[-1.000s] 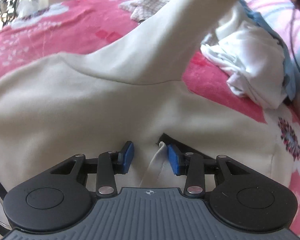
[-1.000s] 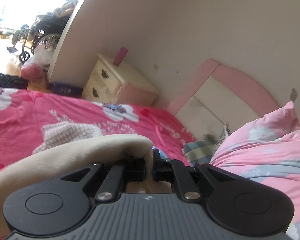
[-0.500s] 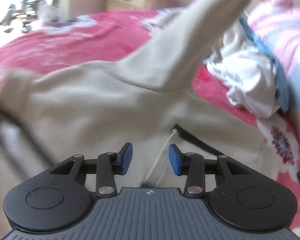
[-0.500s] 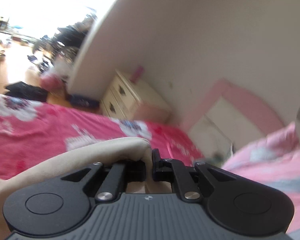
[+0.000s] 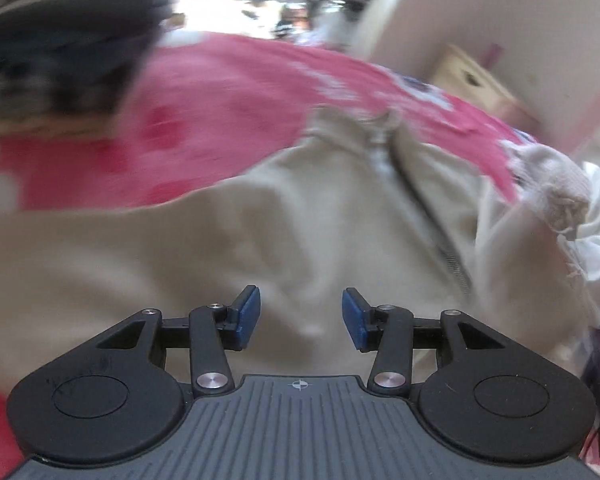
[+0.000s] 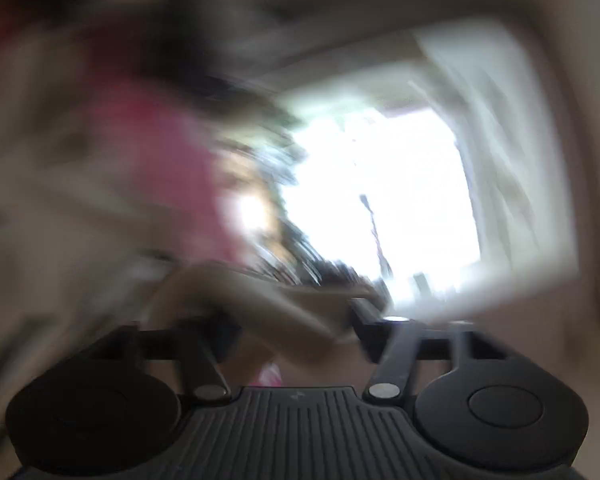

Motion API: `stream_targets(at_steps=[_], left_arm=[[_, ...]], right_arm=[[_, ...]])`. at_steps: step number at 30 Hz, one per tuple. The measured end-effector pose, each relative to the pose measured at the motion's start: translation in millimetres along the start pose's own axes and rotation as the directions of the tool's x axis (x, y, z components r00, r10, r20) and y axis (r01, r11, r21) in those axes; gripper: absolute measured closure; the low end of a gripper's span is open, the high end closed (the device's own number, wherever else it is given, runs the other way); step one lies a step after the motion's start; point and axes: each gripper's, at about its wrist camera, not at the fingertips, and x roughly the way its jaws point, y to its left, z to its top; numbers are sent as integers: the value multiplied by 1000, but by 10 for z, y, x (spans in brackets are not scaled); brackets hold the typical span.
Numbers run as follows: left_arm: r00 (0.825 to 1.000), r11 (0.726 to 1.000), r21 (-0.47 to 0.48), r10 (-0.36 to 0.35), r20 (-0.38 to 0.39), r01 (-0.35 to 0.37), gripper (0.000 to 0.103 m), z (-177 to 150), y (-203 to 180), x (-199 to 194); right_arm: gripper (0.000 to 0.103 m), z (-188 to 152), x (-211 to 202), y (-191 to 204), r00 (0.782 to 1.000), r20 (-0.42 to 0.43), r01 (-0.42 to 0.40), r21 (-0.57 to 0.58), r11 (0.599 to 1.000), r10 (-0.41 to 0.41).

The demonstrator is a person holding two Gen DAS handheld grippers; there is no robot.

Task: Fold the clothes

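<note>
A beige zip-up garment (image 5: 300, 208) lies spread on the pink flowered bedspread (image 5: 220, 112), its zipper (image 5: 440, 232) running toward the right. My left gripper (image 5: 300, 318) hovers over the garment's body; its blue pads (image 5: 248, 316) are apart and still opening, with nothing between them. The right wrist view is heavily smeared. My right gripper (image 6: 296, 324) has its jaws opening wide, and a fold of the beige cloth (image 6: 260, 308) still lies loosely across the gap, not pinched.
A heap of white and pale knitted clothes (image 5: 572, 208) sits at the right edge of the bed. A cream nightstand (image 5: 472, 76) stands beyond by the wall. A dark blurred shape (image 5: 60, 56) fills the upper left. A bright window (image 6: 380, 200) shows in the right wrist view.
My right gripper was shut on the raised beige sleeve; its jaws now stand wide and it has swung round fast. The left gripper has swept across the garment and widened a little.
</note>
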Motion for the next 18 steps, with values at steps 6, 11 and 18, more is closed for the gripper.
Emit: stream_targets(at_steps=[6, 11, 18], left_arm=[[999, 999, 18, -29, 18, 29, 53, 44, -26, 6], [985, 983, 73, -169, 20, 168, 48, 67, -341, 228], [958, 958, 45, -286, 38, 284, 47, -35, -250, 499]], right_arm=[[31, 350, -475, 884, 990, 62, -122, -76, 990, 127], [27, 65, -490, 283, 954, -102, -211, 441, 872, 282], [33, -1119, 82, -517, 838, 43, -73, 997, 34, 544]])
